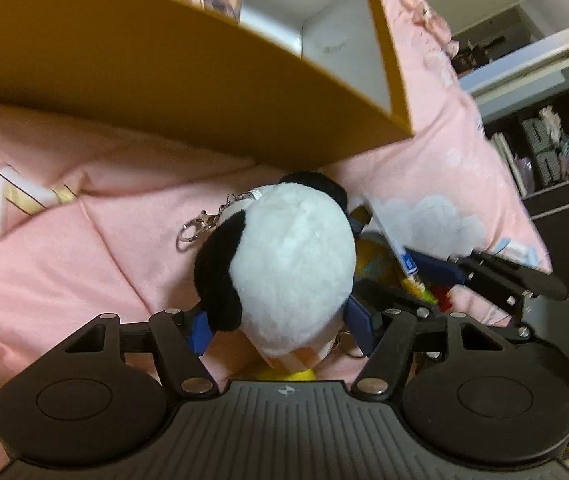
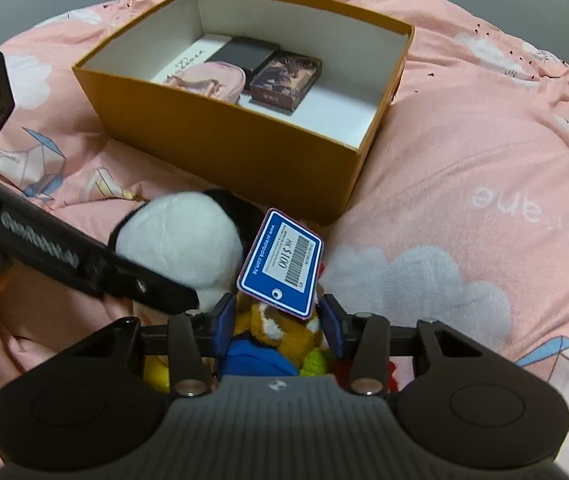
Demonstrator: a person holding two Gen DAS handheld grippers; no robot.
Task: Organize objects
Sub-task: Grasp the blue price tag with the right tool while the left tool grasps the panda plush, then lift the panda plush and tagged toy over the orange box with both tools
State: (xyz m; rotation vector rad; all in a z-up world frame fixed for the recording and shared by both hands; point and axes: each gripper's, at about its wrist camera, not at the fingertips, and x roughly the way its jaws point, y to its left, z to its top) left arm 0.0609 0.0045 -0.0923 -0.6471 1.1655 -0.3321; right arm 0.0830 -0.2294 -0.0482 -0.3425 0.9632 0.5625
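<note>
**Both grippers clamping plush toys beside the box**

Left gripper (image 1: 276, 320) is squeezing the panda (image 1: 288, 264) between its blue pads, low on the body, so the round white back is bulging up ahead of the fingers. Its key clip (image 1: 194, 228) is hanging loose to the left, clear of the pads; probably gripped at the body for that reason.

Right gripper (image 2: 274, 328) is closing on the orange toy (image 2: 280, 330), pads pressing either flank. A blue card (image 2: 280, 268) is standing tilted over the toy, seemingly a price tag attached to it, though the join is hidden.

The two toys are touching, lying on the pink quilt (image 2: 464, 160) just in front of the box (image 2: 224, 136). The left gripper's arm is crossing the right wrist view, so the hands are working close.

The box is sitting open, already holding a pouch (image 2: 208, 82), a dark case (image 2: 244, 54) and a small carton (image 2: 286, 78) toward the rear, leaving white floor free at the near right. Judgement: both toys are being readied for lifting into that gap.
</note>
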